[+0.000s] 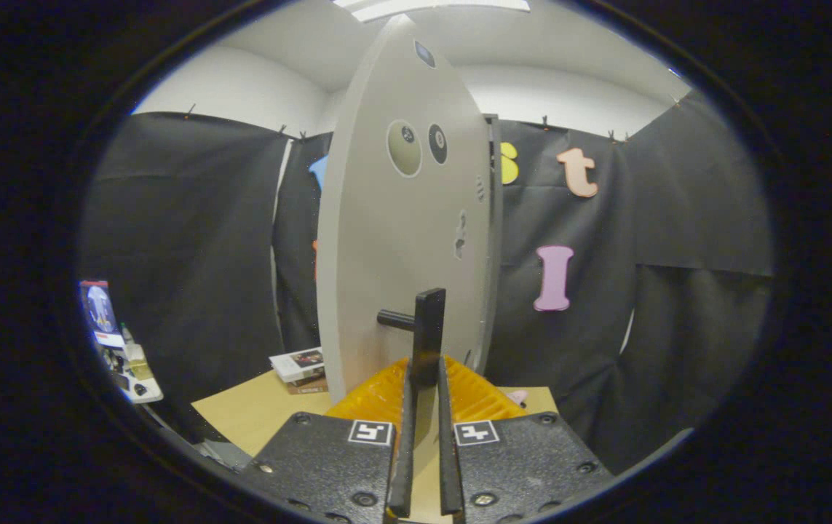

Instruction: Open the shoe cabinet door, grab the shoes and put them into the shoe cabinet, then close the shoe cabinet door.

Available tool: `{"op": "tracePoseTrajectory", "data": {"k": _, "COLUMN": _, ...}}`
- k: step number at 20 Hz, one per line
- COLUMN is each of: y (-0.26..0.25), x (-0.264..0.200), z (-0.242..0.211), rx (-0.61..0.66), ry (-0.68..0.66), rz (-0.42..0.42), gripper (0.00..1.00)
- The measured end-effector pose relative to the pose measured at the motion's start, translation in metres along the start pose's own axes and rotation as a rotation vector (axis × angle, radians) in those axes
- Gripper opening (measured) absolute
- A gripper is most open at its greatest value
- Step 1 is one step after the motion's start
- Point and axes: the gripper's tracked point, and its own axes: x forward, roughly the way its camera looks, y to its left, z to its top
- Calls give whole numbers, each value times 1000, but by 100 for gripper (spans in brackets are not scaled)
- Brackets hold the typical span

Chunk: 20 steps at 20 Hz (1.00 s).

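Note:
The shoe cabinet door (386,218) is a tall pale grey panel standing just ahead of me, seen at a slant, with round stickers high on it. Its black bar handle (429,324) stands upright on a short stem. My gripper (424,367) is shut on the lower end of that handle, with both fingers pressed against its sides. The cabinet's edge (493,218) shows as a thin strip along the door's right side. A small pink thing (517,397) peeks out low, right of my fingers; I cannot tell whether it is a shoe.
A light wooden table (255,415) lies below and to the left. Stacked books (299,364) sit on it beside the door's foot. Further left stands a screen (97,309) over a small white shelf (140,375) with clutter. Black cloth walls close in all around.

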Motion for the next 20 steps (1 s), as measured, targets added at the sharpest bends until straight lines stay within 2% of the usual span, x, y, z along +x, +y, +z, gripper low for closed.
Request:
{"op": "tracePoseTrajectory", "data": {"k": 2, "y": -27, "x": -4, "z": -1, "rx": -16, "ry": 1, "rz": -115, "gripper": 12}}
{"op": "tracePoseTrajectory", "data": {"k": 3, "y": -41, "x": -10, "z": 0, "rx": -19, "ry": -11, "rz": -146, "gripper": 8}}
{"op": "tracePoseTrajectory", "data": {"k": 4, "y": -43, "x": -8, "z": -5, "rx": 45, "ry": -2, "rz": -94, "gripper": 4}}
{"op": "tracePoseTrajectory", "data": {"k": 6, "y": -28, "x": -10, "z": -3, "rx": 186, "ry": -8, "rz": 8, "gripper": 4}}
{"op": "tracePoseTrajectory", "data": {"k": 7, "y": -22, "x": -9, "z": -2, "rx": 204, "ry": -3, "rz": 50, "gripper": 4}}
{"op": "tracePoseTrajectory", "data": {"k": 8, "y": -21, "x": -9, "z": -1, "rx": 187, "ry": -2, "rz": 57, "gripper": 4}}
{"op": "tracePoseTrajectory", "data": {"k": 12, "y": -37, "x": -16, "z": -8, "rx": 64, "ry": -2, "rz": -14, "gripper": 4}}
{"op": "tracePoseTrajectory", "data": {"k": 15, "y": -33, "x": -37, "z": -23, "rx": 117, "ry": -3, "rz": -116, "gripper": 5}}
{"op": "tracePoseTrajectory", "data": {"k": 17, "y": -13, "x": -59, "z": -34, "rx": 150, "ry": -33, "rz": -102, "gripper": 4}}
{"op": "tracePoseTrajectory", "data": {"k": 18, "y": 2, "x": -67, "z": -41, "rx": 159, "ry": -53, "rz": -80, "gripper": 10}}
{"op": "tracePoseTrajectory", "data": {"k": 19, "y": 16, "x": -76, "z": -49, "rx": 163, "ry": -67, "rz": -60, "gripper": 20}}
{"op": "tracePoseTrajectory", "data": {"k": 20, "y": 23, "x": -84, "z": -52, "rx": 177, "ry": -93, "rz": -69, "gripper": 40}}
